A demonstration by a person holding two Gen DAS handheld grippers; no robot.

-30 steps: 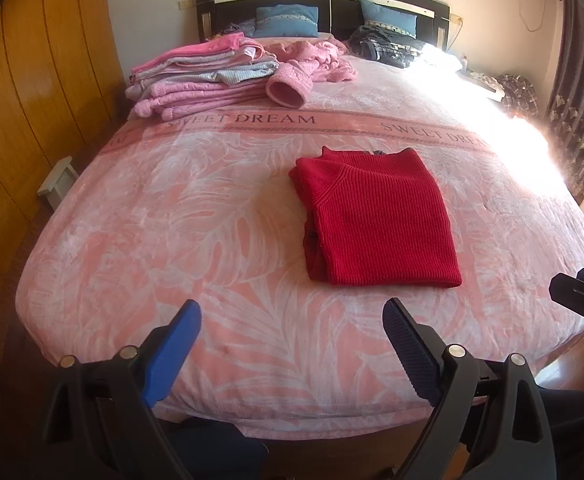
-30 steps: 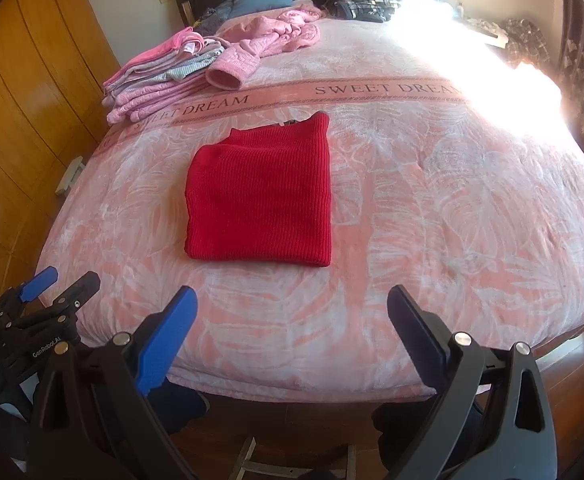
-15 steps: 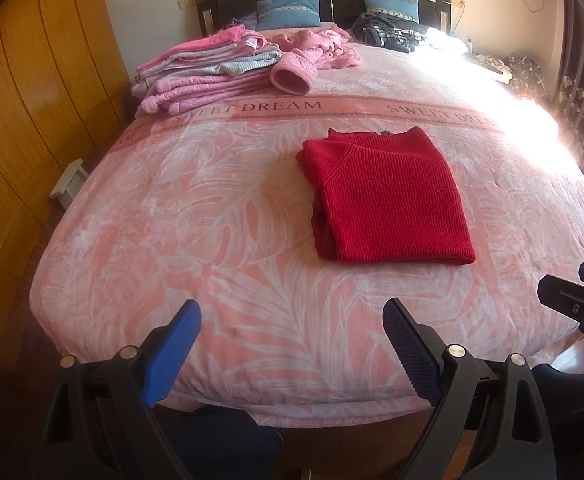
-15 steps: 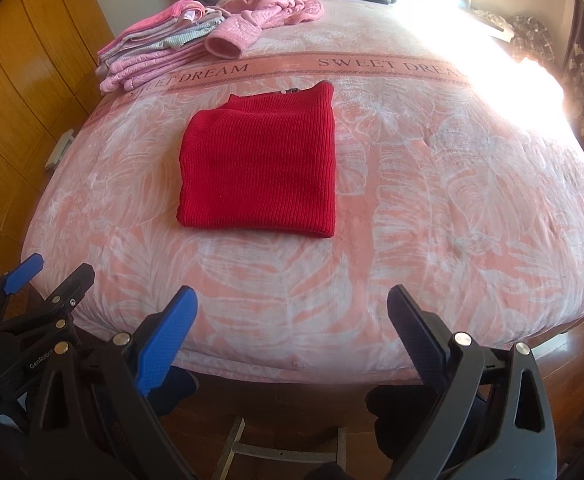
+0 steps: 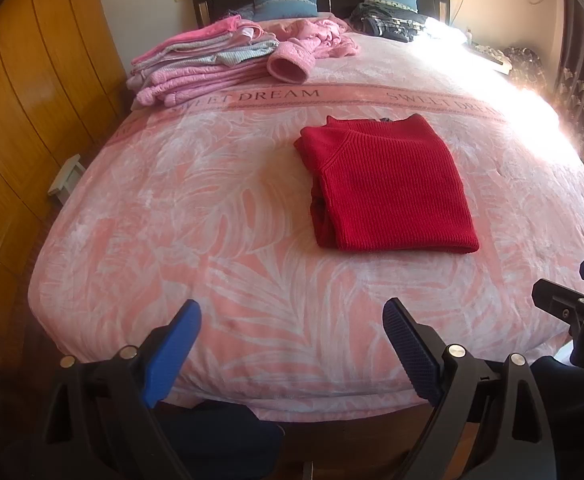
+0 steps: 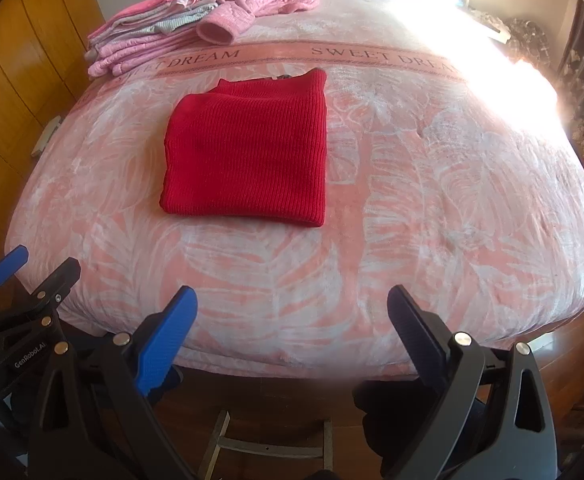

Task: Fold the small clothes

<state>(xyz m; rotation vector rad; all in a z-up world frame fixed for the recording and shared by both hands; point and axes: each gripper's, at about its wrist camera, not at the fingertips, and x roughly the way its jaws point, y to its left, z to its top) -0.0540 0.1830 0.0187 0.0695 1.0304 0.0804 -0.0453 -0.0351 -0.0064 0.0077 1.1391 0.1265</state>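
The bed (image 5: 252,240) now fills more of both views, the person having edged in over the last second. The red sweater (image 5: 387,184) lies folded mid-blanket, seemingly ready for another fold or stacking. Both grippers, left (image 5: 292,344) and right (image 6: 292,332), hang spread and empty above the near edge.

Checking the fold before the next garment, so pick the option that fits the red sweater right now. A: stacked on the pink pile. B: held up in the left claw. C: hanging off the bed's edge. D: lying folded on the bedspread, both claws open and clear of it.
D: the red sweater lies folded flat on the bedspread, while the left claw and right claw gape open, short of it.
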